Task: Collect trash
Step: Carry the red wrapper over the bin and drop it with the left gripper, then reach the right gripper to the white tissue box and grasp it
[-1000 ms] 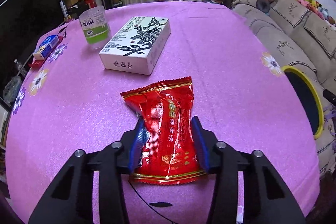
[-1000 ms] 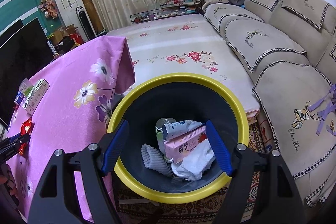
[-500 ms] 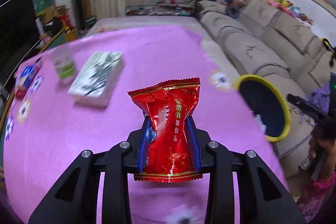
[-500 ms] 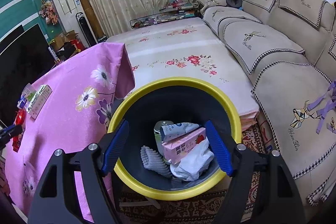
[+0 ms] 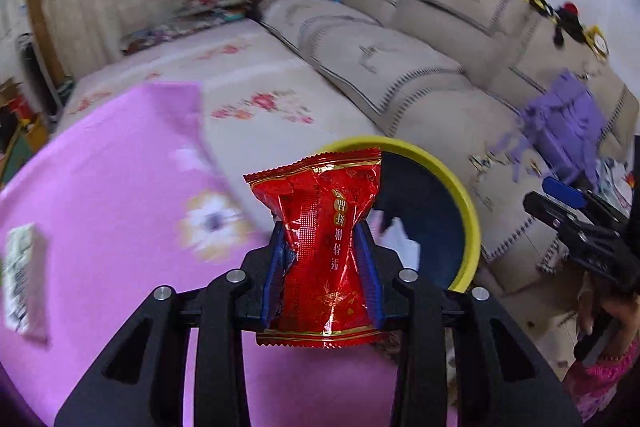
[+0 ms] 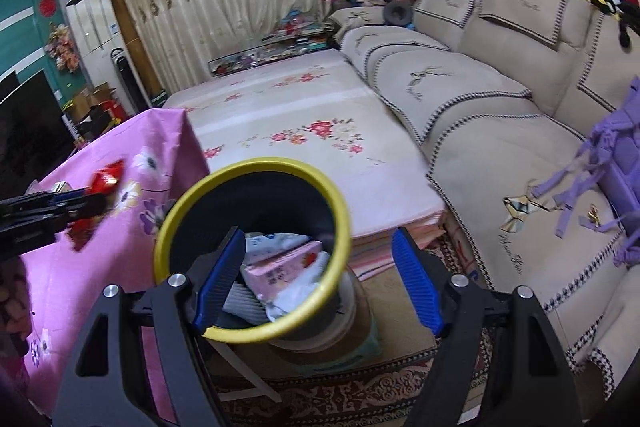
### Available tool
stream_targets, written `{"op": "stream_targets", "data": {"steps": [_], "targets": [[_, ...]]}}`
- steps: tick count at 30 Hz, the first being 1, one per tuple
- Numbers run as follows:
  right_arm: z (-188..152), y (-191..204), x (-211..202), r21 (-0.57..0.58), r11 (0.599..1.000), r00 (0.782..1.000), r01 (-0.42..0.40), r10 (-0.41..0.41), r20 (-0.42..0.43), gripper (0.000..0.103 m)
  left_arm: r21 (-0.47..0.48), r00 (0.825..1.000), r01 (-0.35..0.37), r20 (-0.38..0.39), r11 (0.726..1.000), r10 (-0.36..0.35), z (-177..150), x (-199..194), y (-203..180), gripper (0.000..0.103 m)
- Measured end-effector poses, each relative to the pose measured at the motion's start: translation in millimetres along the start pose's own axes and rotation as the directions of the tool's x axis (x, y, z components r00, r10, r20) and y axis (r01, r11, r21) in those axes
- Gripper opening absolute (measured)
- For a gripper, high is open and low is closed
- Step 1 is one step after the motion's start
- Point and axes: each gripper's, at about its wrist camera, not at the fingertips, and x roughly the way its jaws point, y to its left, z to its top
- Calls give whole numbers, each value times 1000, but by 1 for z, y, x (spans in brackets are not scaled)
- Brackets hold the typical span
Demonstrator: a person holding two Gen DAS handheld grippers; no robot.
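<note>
My left gripper (image 5: 322, 255) is shut on a red foil snack wrapper (image 5: 320, 227) and holds it in the air above the pink tablecloth (image 5: 100, 195), just left of the yellow-rimmed black bin (image 5: 468, 207). In the right wrist view the left gripper (image 6: 52, 205) and the wrapper (image 6: 105, 179) show at the far left. My right gripper (image 6: 318, 281) is open and empty, hovering over the bin (image 6: 176, 211), which holds a pink carton (image 6: 280, 265), white paper and other trash.
A beige sofa (image 6: 500, 115) runs along the right. A flowered mat (image 6: 296, 123) lies beyond the bin. A white box (image 5: 20, 279) lies on the table at the left. A patterned rug (image 6: 360, 387) is under the bin.
My left gripper lifted the wrapper off the table and swung it right toward the bin. My right gripper shifted right and back, so the bin now sits left of its centre.
</note>
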Motion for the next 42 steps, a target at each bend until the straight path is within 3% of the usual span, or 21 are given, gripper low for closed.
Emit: {"op": "stream_targets", "data": {"steps": [5, 8, 12, 15, 19, 25, 31, 34, 37, 42], "targets": [[-9, -19, -2, 42, 999, 1000, 21, -21, -10, 71, 46, 994, 64, -89, 997, -60, 19, 57, -31, 40], [-18, -29, -3, 69, 997, 999, 36, -35, -22, 71, 63, 991, 60, -120, 996, -52, 24, 85, -39, 47], [-26, -42, -5, 99, 993, 998, 60, -56, -34, 71, 61, 989, 50, -145, 997, -40, 27, 108, -41, 65], [-28, -46, -6, 109, 992, 997, 68, -64, -39, 71, 58, 988, 44, -152, 997, -35, 29, 117, -40, 85], [-26, -40, -8, 102, 993, 998, 65, -62, -33, 71, 36, 991, 46, -129, 998, -41, 30, 109, -33, 89], [-24, -24, -14, 70, 994, 997, 78, -76, -23, 71, -24, 999, 34, 14, 999, -34, 17, 39, -5, 91], [-20, 4, -17, 36, 998, 998, 58, -57, -15, 71, -129, 986, -37, 157, 991, 57, -23, -62, 43, 98], [-15, 38, -15, -10, 1000, 1000, 7, -7, -9, 72, -203, 967, -80, 224, 976, 125, -60, -117, 75, 98], [-11, 89, -9, -87, 994, 998, -64, 62, -23, 72, -304, 930, -152, 279, 940, 241, -105, -170, 110, 98], [-7, 189, -3, -199, 957, 977, -213, 206, -51, 72, -463, 864, -260, 280, 847, 418, -180, -245, 173, 98]]}}
